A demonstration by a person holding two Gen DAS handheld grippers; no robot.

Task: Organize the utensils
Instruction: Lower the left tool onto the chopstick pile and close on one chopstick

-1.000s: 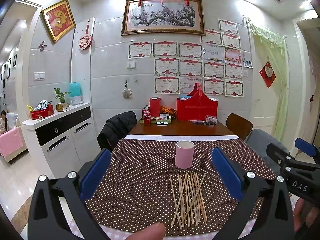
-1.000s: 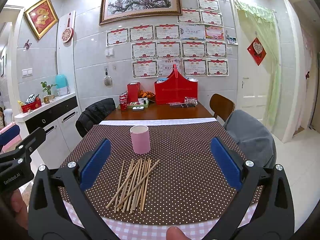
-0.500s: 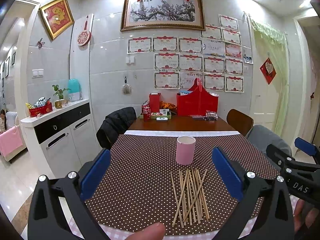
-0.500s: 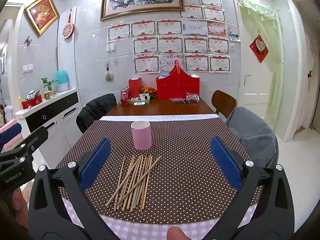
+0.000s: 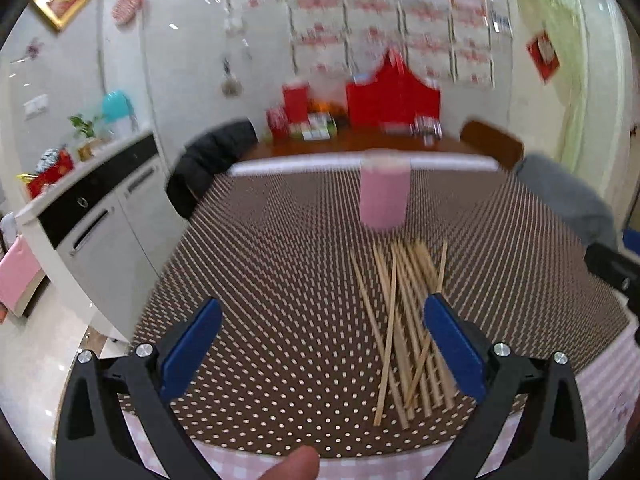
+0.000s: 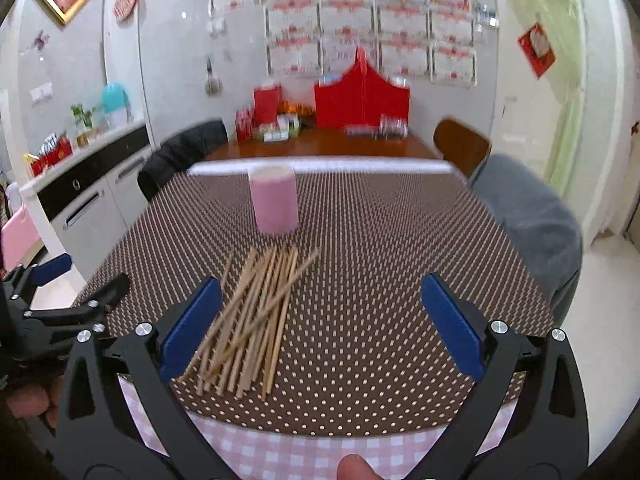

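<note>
Several wooden chopsticks point(image 5: 404, 320) lie in a loose pile on the brown dotted tablecloth point(image 5: 280, 280), with a pink cup point(image 5: 384, 196) standing upright just behind them. My left gripper point(image 5: 320, 344) is open and empty above the near table edge, its right finger over the pile. In the right wrist view the chopsticks point(image 6: 256, 312) and the pink cup point(image 6: 276, 204) show left of centre. My right gripper point(image 6: 320, 320) is open and empty, its left finger beside the pile.
Red boxes point(image 6: 362, 100) and small items stand at the table's far end. Chairs with a black jacket point(image 5: 208, 164) and a grey cover point(image 6: 528, 216) flank the table. A white cabinet point(image 5: 92, 208) stands at left. The left gripper shows at the right view's left edge point(image 6: 48, 312).
Both grippers have tilted down and moved forward toward the table. The chopsticks and cup now look larger and closer. Both stay open.
</note>
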